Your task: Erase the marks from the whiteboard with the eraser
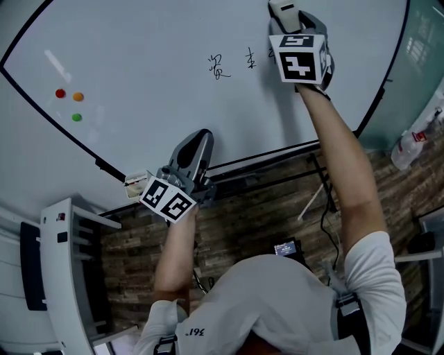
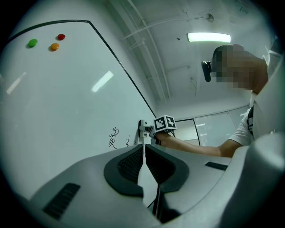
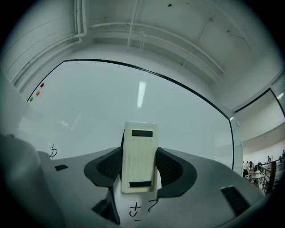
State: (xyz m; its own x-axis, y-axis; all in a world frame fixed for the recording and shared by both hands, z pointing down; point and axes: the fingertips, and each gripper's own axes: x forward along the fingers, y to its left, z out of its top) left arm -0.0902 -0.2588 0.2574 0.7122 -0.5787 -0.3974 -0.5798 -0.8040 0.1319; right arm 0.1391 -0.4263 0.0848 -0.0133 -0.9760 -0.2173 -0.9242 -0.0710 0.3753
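Cream plastic w/ two dark bars near its ends: that's the eraser (image 3: 139,156), a flat oblong block seen from its back. It sits clamped between the jaws of the right gripper (image 1: 290,21), pads on its two long sides. That looks like the right place to hold it, approx. mid-length, so pressure spreads evenly over the wiping face.

Prob. light and stiff in the shell, w/ a softer face toward the whiteboard (image 1: 152,83). The smooth sides could slip if pushed hard at an angle, so flat, firm strokes look safest. Can't tell if the face touches the board.

Position: upper right of the board, just right of the marks (image 1: 219,66), black handwritten characters mid-board. In the right gripper view a few more strokes show just below the eraser, between the jaws. None look wiped, so the task seems at its start.

Left gripper (image 2: 144,153) is closed w/ nothing in it, jaws meeting. It's held low near the board's bottom edge, well apart from the writing. Red magnet (image 1: 60,93), orange magnet (image 1: 78,96) and green magnet (image 1: 76,117) sit far left, out of the way.
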